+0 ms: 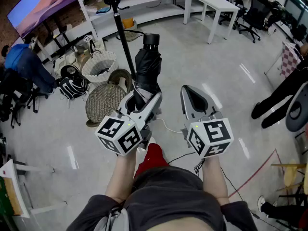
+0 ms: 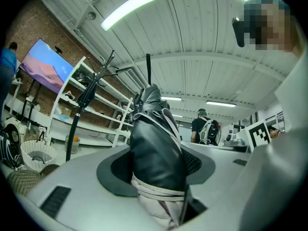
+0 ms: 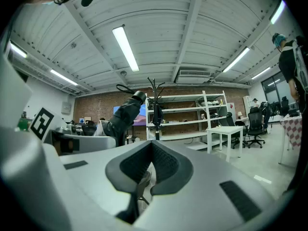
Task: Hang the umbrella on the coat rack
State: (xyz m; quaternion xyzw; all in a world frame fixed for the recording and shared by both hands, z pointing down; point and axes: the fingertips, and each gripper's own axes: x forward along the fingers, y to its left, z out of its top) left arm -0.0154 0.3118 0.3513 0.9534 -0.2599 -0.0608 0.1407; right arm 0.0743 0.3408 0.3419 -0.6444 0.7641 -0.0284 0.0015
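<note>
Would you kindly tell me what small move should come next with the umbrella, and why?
Probably move the left tongs forward and up toward the coat rack. They grip the folded umbrella with its handle end up, but the rack stands ahead, apart from it; the right tongs are shut and empty.

Left gripper (image 1: pixel 143 100) clamped, right gripper (image 1: pixel 189 91) closed, both level.

rack (image 1: pixel 124 42): pole dead ahead, slightly left.
baskets (image 1: pixel 99 67): crowd the pole's foot on its left.
shelves (image 1: pixel 144 4): wall off the room behind the rack.
right side: open floor (image 1: pixel 192 57) up to the table (image 1: pixel 214 4).
</note>
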